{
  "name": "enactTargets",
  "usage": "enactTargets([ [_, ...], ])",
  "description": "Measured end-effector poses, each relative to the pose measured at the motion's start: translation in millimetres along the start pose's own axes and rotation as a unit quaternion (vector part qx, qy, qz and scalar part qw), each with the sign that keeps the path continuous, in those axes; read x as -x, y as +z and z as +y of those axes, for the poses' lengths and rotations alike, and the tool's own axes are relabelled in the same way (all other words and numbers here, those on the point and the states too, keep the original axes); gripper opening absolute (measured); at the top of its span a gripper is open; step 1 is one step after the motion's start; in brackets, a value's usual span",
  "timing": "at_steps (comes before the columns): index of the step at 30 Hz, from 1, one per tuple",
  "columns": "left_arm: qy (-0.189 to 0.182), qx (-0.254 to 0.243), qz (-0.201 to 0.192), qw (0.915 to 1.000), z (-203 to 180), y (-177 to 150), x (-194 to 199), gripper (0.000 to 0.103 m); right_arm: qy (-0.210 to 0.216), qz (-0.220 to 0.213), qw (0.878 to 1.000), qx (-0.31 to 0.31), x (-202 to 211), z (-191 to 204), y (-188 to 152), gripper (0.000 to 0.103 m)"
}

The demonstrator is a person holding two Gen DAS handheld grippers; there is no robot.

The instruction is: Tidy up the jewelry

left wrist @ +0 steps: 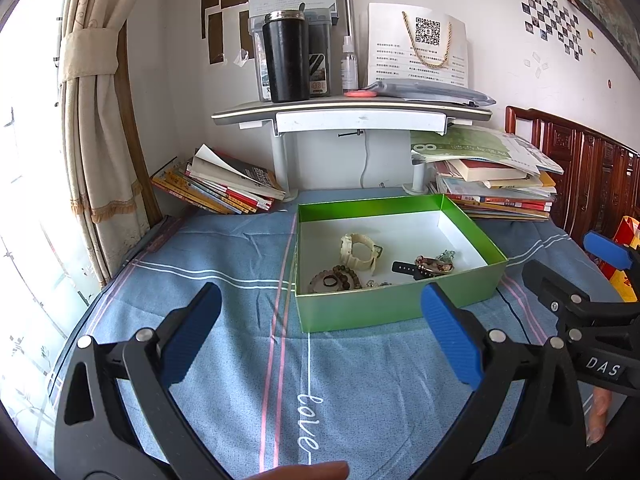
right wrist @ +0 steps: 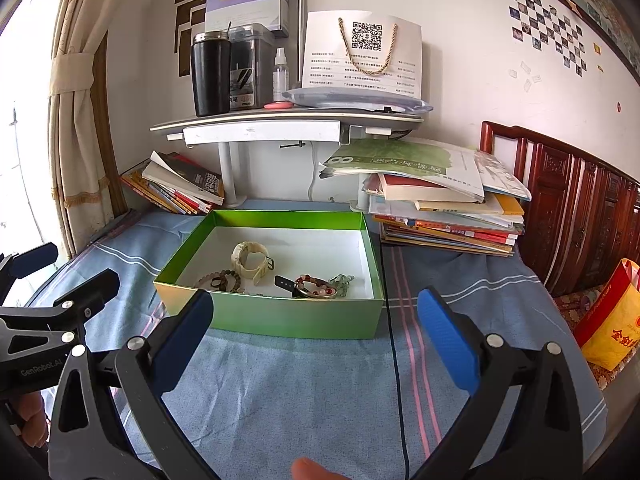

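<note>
While both tools hang over the blue cloth, nothing is held.

Left wrist view: left gripper (left wrist: 320, 332) spread wide, both blue pads (left wrist: 452, 336) apart with bare cloth (left wrist: 248, 360) between them. Green box (left wrist: 396, 304) sits on the cloth beyond the fingertips, nearer the right pad than the left, its near wall just past that pad's tip. Inside, along the near wall: one cream watch (left wrist: 360, 254) mid-floor; one brown bead bracelet (left wrist: 340, 276) at the near left corner with one dark ring (left wrist: 330, 280) lying inside its loop; one black strap piece (left wrist: 406, 269) touching one reddish bead bracelet (left wrist: 434, 265); pale green beads (left wrist: 448, 256) just beyond, count unclear. Small bits by the near wall too small to tell. Right gripper (left wrist: 568, 264) enters from the right edge, apart from the box.

Right wrist view: right gripper (right wrist: 316, 316) also spread wide, empty. Box (right wrist: 280, 316) lies ahead, between the two pads and overlapped by the left pad's tip. Same count: one watch (right wrist: 252, 260), one brown bracelet (right wrist: 224, 280), one strap piece (right wrist: 285, 282), one reddish bracelet (right wrist: 320, 286), green beads (right wrist: 342, 282). Left gripper (right wrist: 60, 272) at the left edge, fingers apart. One black cable (right wrist: 394, 344) crosses the cloth right of the box. Two book stacks (right wrist: 448, 216) sit at the far edge.
</note>
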State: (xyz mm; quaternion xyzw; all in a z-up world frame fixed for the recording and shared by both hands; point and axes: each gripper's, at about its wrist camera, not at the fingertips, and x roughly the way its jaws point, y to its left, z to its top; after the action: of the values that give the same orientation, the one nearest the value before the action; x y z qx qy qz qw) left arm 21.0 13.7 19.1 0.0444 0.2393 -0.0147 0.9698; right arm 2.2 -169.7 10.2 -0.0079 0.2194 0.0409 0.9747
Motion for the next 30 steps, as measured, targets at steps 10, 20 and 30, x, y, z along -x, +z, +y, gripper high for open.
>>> enactTargets([
  [10,-0.001,0.0,0.0,1.0,-1.4,-0.9,0.6,0.099,0.0,0.0,1.0,-0.001,0.3,-0.2,0.0,0.1],
  [20,-0.001,0.0,0.0,1.0,-2.1,-1.4,1.2,0.099,-0.001,0.0,1.0,0.0,0.9,-0.9,0.1,0.1],
  [30,-0.001,0.0,0.0,1.0,-3.0,-1.3,1.6,0.099,0.0,0.0,1.0,0.0,1.8,-1.9,-0.1,0.1],
])
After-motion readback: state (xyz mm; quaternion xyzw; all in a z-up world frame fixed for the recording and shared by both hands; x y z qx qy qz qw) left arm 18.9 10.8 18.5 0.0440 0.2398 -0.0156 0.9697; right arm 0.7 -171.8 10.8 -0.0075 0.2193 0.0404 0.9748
